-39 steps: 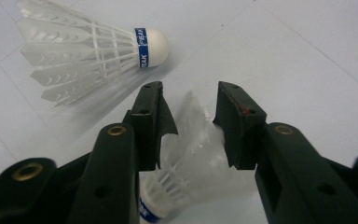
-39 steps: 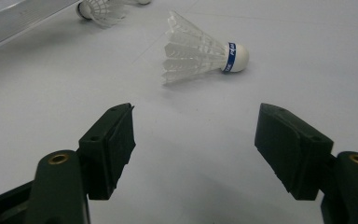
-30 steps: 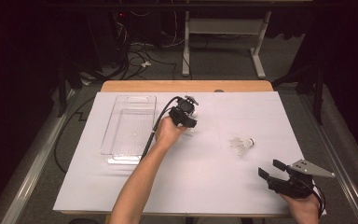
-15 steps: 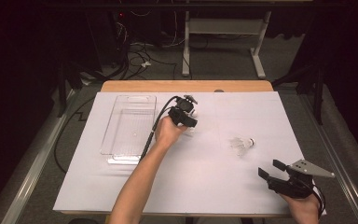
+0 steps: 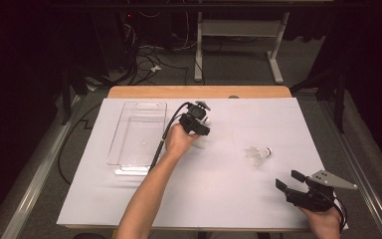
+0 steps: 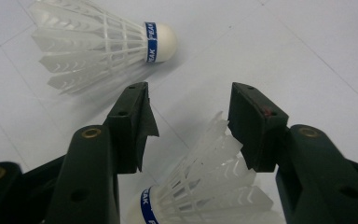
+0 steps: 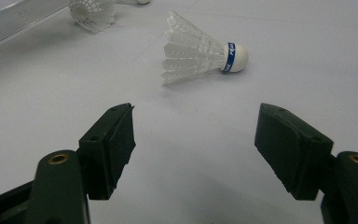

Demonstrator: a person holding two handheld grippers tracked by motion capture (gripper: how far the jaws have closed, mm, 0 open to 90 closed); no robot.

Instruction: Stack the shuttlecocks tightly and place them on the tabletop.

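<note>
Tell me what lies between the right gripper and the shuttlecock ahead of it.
Nothing: in the right gripper view, only bare white sheet separates the right gripper from the shuttlecock.

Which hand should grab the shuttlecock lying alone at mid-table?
Probably right. The right gripper is open and aimed at that shuttlecock, with bare table between. The left gripper is busy over other shuttlecocks.

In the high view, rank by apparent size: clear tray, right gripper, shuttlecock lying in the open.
1. clear tray, largest.
2. right gripper, though it lies nearer the camera.
3. shuttlecock, smallest.
</note>
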